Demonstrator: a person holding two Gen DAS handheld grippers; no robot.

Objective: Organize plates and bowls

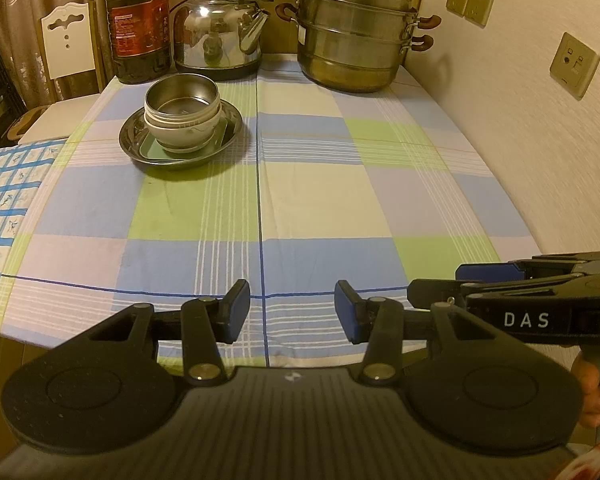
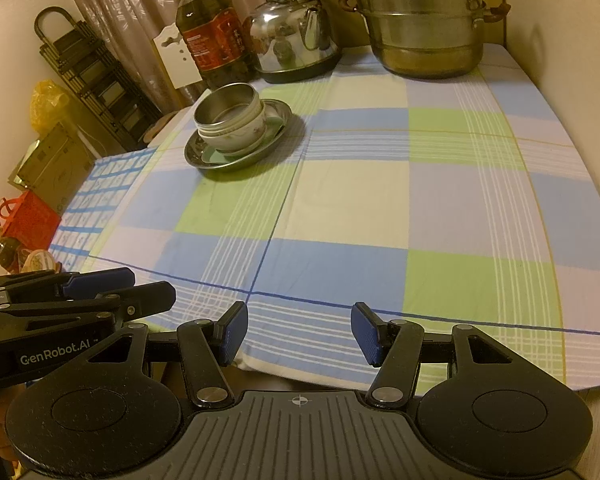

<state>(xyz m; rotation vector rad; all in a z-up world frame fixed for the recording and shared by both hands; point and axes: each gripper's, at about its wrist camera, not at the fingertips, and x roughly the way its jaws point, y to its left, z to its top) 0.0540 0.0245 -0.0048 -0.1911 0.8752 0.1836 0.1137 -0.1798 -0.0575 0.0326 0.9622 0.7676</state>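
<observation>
Left gripper (image 1: 292, 310): jaws apart, nothing between the blue pads; hangs over the near table edge.
Right gripper (image 2: 299, 332): jaws apart, empty; just beside the left one, same edge.
Stack: steel bowl (image 1: 182, 98) nested in white ceramic bowl (image 1: 186, 132), on a green dish (image 1: 150, 147), all on a steel plate (image 1: 134, 148). Sits well ahead of both jaws, off to their left.
Behind stack: oil bottle (image 1: 138, 24), kettle (image 1: 220, 30), steamer pot (image 1: 356, 32).
Tablecloth (image 1: 312, 184): bare checks between jaws and stack.
Step, judged: stacking looks finished; both grippers parked clear.
Next, judged: little left, perhaps nudging the stack; that needs a long forward-left reach, jaws wide enough for the plate rim.
</observation>
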